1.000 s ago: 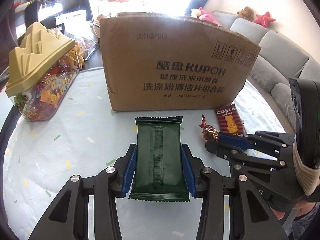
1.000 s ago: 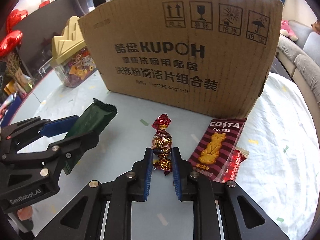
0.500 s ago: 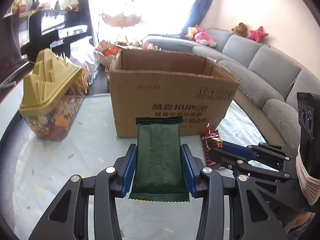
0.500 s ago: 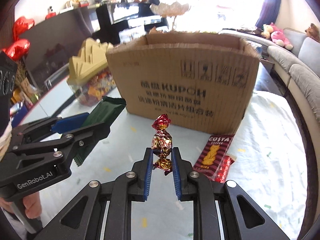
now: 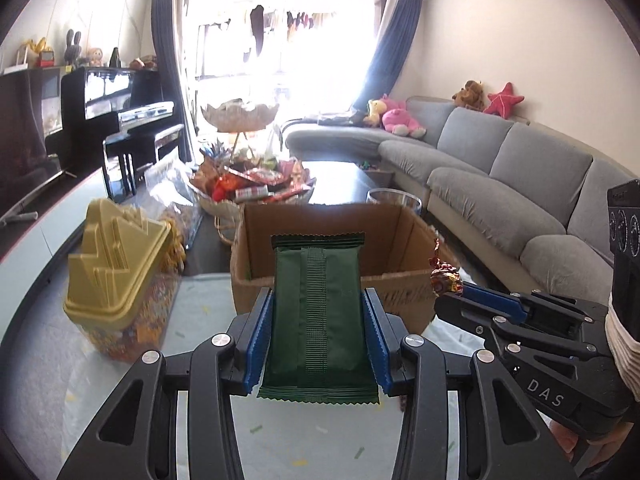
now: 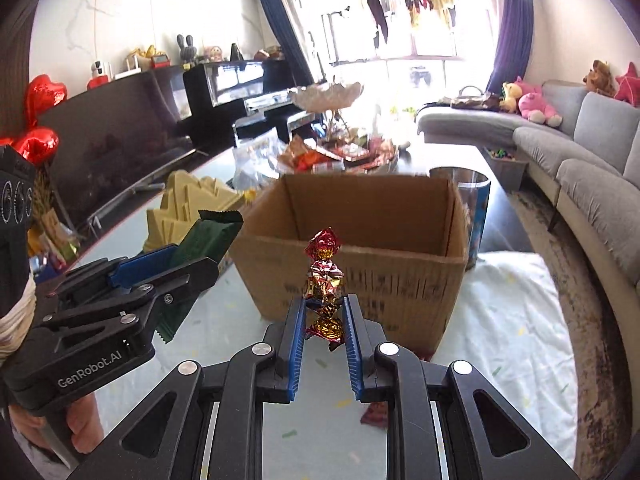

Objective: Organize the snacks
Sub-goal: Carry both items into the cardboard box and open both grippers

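My left gripper point(image 5: 317, 306) is shut on a dark green snack packet point(image 5: 318, 312) and holds it up in front of the open cardboard box point(image 5: 400, 224). My right gripper point(image 6: 323, 304) is shut on a red-and-gold foil candy point(image 6: 325, 276), also raised just before the box point(image 6: 360, 280). In the left wrist view the right gripper point(image 5: 452, 292) with the candy point(image 5: 442, 274) is at the box's right corner. In the right wrist view the left gripper point(image 6: 188, 256) with the green packet point(image 6: 208, 236) is left of the box.
A candy jar with a gold castle lid point(image 5: 116, 264) stands left of the box. A tiered snack basket point(image 5: 252, 188) and a glass point(image 5: 394, 200) are behind it. A red wrapper point(image 6: 374, 414) lies on the table under my right gripper. A grey sofa point(image 5: 520, 184) runs along the right.
Both grippers have risen from the table with their snacks, from below the box's front wall to rim height, so the box's open inside now shows.
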{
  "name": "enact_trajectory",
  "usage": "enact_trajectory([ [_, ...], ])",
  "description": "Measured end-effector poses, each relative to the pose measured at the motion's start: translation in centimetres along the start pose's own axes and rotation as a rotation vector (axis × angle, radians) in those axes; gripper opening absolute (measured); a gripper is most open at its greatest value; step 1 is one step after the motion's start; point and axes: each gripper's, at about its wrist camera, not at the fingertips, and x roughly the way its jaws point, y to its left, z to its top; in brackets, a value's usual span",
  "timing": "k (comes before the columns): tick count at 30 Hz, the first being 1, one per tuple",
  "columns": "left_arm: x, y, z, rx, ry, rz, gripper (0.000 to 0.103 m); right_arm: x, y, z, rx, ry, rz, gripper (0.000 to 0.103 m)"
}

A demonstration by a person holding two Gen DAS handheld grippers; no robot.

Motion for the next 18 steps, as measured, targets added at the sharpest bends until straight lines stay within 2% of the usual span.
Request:
enact_trajectory([
  [10,0.5,0.2,4.9,0.045,-0.066,0.032,0.043,-0.1,-0.5,4.9,-0.03,-0.041,-0.045,0.02],
  [18,3.6,1.0,7.0,0.046,-0.032,0.033,0.043,1.8,-1.1,6.7,-0.058,-0.02,-0.066,0.02],
])
